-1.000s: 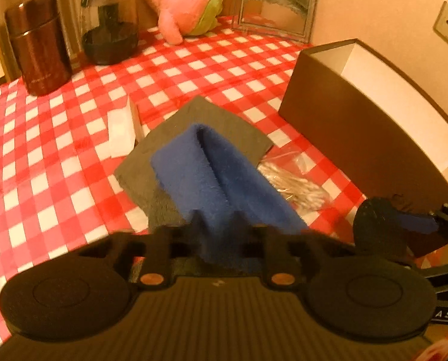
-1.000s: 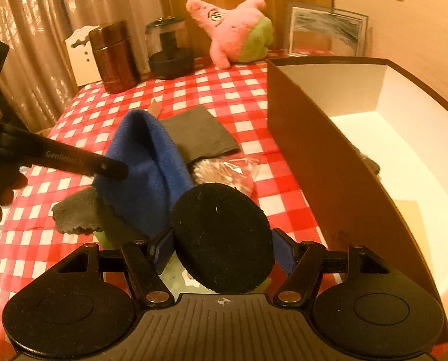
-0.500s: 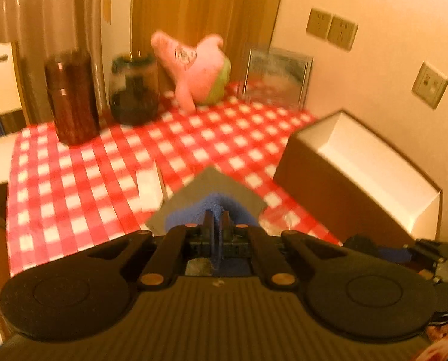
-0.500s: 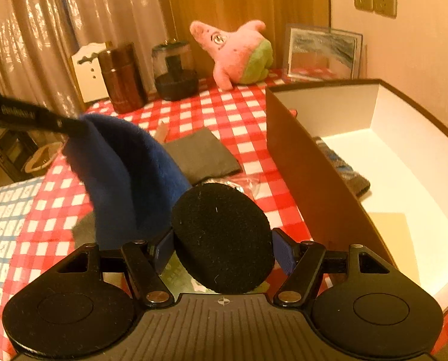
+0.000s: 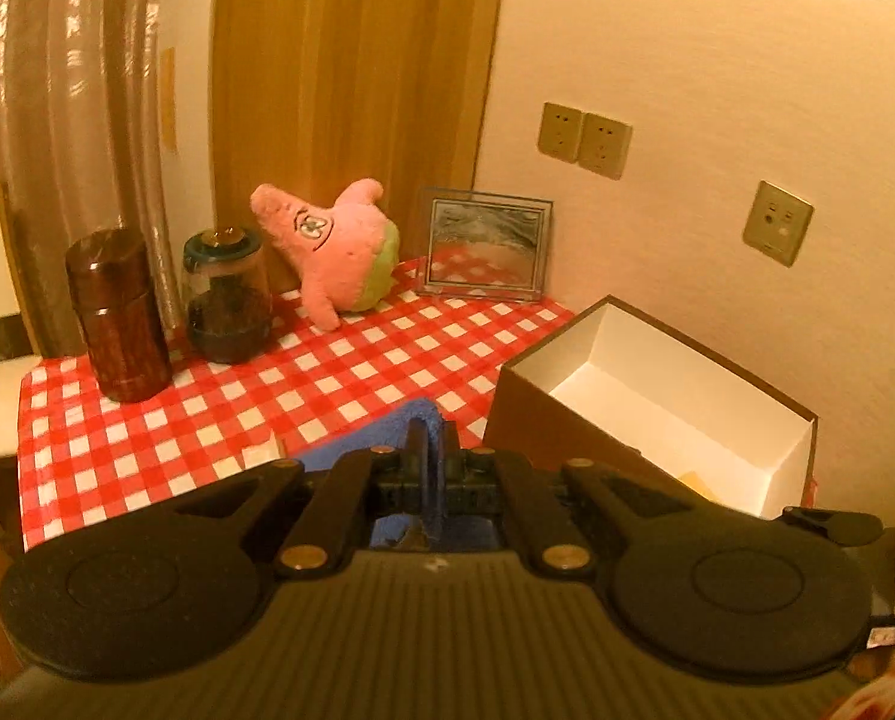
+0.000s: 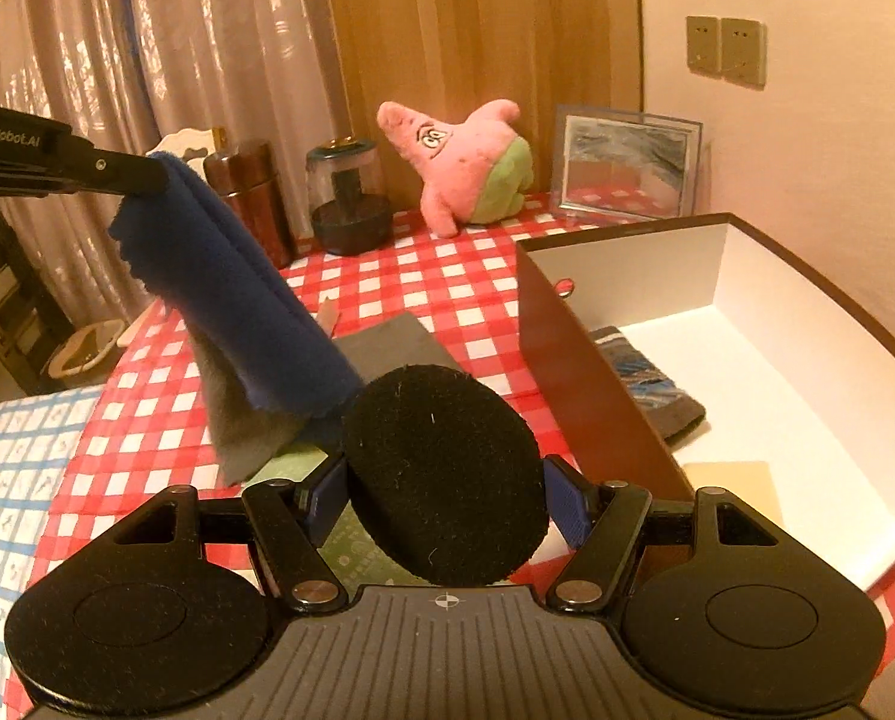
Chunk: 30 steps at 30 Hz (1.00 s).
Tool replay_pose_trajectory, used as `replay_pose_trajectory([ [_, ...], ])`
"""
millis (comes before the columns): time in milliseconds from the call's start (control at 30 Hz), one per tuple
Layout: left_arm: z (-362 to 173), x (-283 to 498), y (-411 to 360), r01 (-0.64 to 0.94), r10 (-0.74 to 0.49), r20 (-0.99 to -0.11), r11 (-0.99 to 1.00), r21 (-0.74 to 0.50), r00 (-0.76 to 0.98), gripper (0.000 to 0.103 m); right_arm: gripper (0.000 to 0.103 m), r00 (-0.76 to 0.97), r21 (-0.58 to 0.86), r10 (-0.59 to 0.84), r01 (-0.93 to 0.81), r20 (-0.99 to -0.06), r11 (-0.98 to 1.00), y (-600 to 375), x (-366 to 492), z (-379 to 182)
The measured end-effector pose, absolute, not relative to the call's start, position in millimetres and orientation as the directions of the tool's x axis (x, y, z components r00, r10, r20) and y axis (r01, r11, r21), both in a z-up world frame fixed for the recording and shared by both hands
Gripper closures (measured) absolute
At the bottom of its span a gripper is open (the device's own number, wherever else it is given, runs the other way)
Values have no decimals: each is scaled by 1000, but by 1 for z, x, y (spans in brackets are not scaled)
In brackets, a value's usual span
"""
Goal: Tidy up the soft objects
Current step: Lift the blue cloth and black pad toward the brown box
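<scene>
Right wrist view: brown box sits open. Blue cloth hangs stretched left of the box, raised off the checkered tablecloth; my left gripper pinches its top corner, my right gripper clamps the lower end plus a black round pad.

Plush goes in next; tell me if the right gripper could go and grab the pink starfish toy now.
Probably not yet: the right gripper is shut on the blue cloth, shared with the left gripper. The path to the pink starfish toy looks open otherwise.
</scene>
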<state>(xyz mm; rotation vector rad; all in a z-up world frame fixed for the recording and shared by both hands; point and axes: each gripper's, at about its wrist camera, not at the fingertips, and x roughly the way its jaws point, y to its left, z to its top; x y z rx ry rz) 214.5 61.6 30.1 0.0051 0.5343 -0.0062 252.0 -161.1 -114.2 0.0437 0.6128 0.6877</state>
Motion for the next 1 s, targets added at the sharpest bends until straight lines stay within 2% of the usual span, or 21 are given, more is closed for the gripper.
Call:
replay_pose_trajectory([
  [367,69,227,27,129,-90,-414,989,68,906,101,35,680,212,562,-531,-471,821,-190,252,-86],
  [833,131,280,-49,294,-258,-257,949,110,931,101,35,811,179,396,-353,-432,918,-263,285,-43],
  [1000,138,310,-80,341,-305,-251,933,112,919,101,35,832,177,351,-303,-431,936,-286,299,-39],
])
